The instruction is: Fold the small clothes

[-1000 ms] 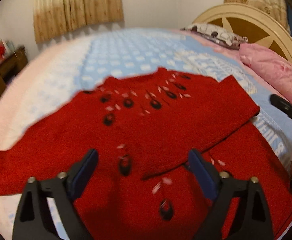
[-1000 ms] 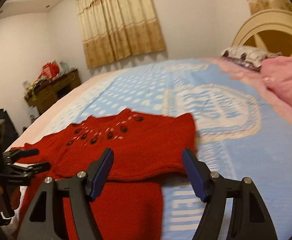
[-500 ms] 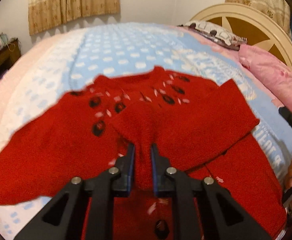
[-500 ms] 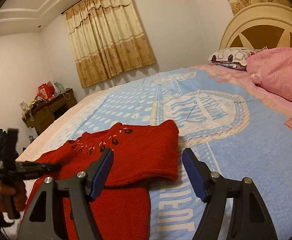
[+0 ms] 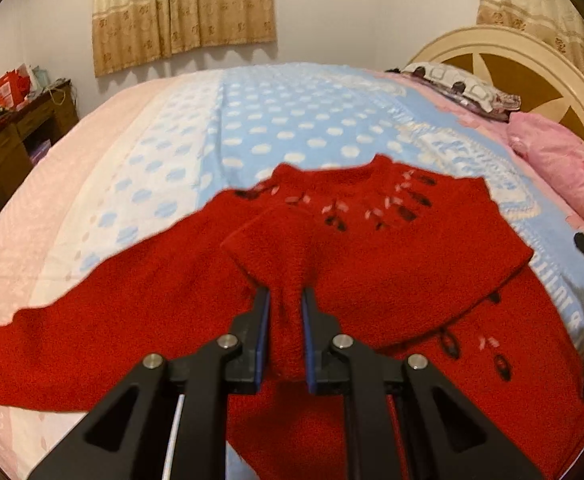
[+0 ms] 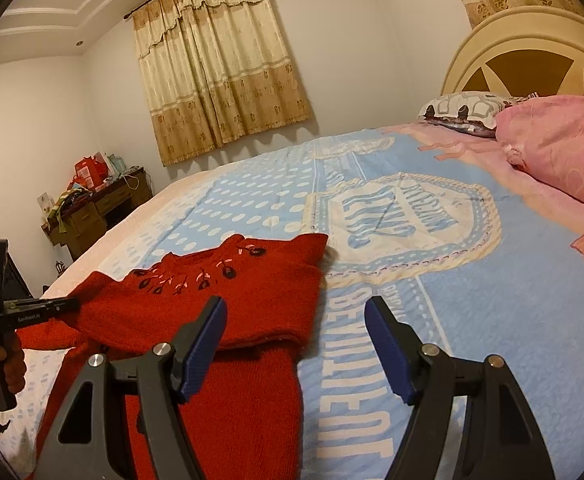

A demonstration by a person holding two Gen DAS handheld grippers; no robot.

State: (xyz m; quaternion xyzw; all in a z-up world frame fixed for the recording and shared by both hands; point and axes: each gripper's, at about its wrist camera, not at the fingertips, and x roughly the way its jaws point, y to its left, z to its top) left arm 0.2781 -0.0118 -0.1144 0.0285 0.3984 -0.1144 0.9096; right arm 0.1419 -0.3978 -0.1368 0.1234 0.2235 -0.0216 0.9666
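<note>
Red knit sweater point(image 5: 392, 264) lies on bed w/ blue dotted bedspread point(image 5: 292, 128), near its front edge, neck toward the far edge, one sleeve already folded across the chest.

Left wrist view: left gripper point(image 5: 285, 300) clenched on a bunched fold of the sweater; fabric fills the gap between the blue pads point(image 5: 263, 332). Other sleeve trails out flat toward the bed's left edge. Tip of right gripper just visible at frame's right margin.

Right wrist view: right gripper point(image 6: 295, 316) jaws spread wide, nothing between them; hovers over the sweater's right side and bare bedspread. This view alone shows the person's hand point(image 6: 0, 364) on the left gripper's handle, plus crest print on the bedspread, pink pillow point(image 6: 564, 148) by the headboard point(image 6: 532, 40), ceiling. Left view alone shows the pinch itself.

Vs 1 s ago: left jaws were wide above flat fabric; now shut on the fold, which is pulled up and across toward the chest. Right gripper's spread unchanged; view tilted up somewhat.
</note>
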